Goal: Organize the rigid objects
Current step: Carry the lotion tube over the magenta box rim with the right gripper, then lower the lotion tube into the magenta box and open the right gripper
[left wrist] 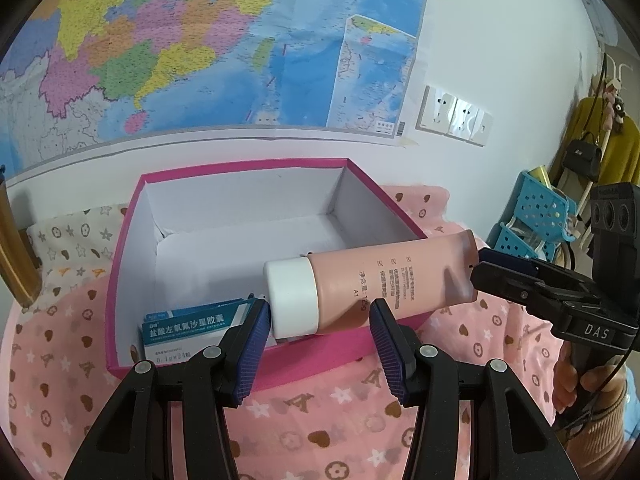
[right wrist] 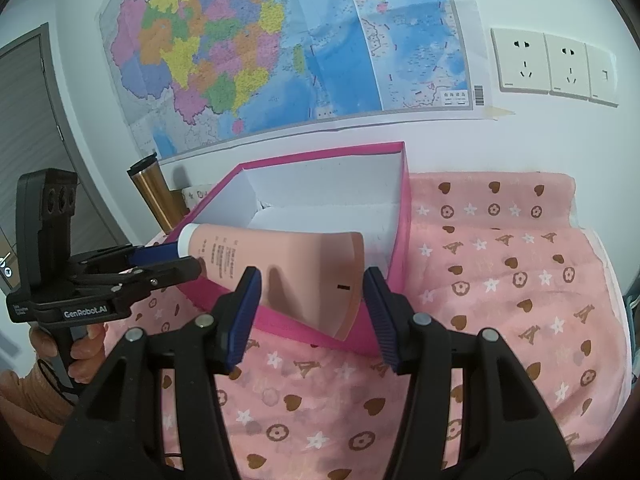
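Observation:
A pink tube with a white cap [left wrist: 360, 284] lies tilted across the near right rim of a pink box with a white inside [left wrist: 240, 220], cap down inside the box. A blue and white medicine carton [left wrist: 188, 330] lies in the box's near left corner. My left gripper [left wrist: 320, 336] is open just before the box's near wall, its fingers either side of the cap. My right gripper [right wrist: 312, 312] is open around the tube's flat crimped end [right wrist: 320, 280] without pressing on it. The right gripper also shows in the left wrist view [left wrist: 480, 264], at the tube's end.
The box stands on a pink patterned cloth [right wrist: 500, 280] against a white wall with a map [left wrist: 180, 48]. A copper flask [right wrist: 152, 192] stands left of the box. Blue baskets [left wrist: 532, 216] and hanging bags are at the far right. Wall sockets [right wrist: 552, 64] are above.

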Available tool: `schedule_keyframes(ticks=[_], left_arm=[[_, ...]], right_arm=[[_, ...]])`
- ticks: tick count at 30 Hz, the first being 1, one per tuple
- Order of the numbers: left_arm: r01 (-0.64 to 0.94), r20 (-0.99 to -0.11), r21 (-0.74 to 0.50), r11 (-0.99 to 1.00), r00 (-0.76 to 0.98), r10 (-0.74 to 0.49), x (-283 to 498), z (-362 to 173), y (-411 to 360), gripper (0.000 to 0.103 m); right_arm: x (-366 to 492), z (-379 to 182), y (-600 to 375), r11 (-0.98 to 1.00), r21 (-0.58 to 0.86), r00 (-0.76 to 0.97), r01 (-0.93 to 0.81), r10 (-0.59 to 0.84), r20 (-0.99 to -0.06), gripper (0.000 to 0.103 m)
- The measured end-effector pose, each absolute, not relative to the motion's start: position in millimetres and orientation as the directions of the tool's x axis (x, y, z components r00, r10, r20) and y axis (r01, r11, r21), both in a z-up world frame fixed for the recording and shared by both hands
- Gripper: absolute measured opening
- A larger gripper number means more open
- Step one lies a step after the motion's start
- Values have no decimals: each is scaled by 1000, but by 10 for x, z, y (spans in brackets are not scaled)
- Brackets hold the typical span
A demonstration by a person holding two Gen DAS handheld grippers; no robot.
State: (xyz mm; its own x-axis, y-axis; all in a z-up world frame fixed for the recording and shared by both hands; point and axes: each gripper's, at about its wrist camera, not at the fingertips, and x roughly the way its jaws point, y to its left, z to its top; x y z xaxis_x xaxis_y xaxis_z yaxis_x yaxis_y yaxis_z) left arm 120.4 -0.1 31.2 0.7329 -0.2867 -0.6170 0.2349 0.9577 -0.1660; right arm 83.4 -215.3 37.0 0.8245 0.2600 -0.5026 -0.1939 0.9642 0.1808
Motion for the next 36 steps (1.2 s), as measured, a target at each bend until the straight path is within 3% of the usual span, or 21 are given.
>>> schedule_keyframes(ticks=[36], left_arm=[[207, -636, -174, 963, 723, -270, 1366, 222, 11, 51]], right_arm=[[1031, 359, -2166, 966, 178, 818, -188, 254, -516, 56]])
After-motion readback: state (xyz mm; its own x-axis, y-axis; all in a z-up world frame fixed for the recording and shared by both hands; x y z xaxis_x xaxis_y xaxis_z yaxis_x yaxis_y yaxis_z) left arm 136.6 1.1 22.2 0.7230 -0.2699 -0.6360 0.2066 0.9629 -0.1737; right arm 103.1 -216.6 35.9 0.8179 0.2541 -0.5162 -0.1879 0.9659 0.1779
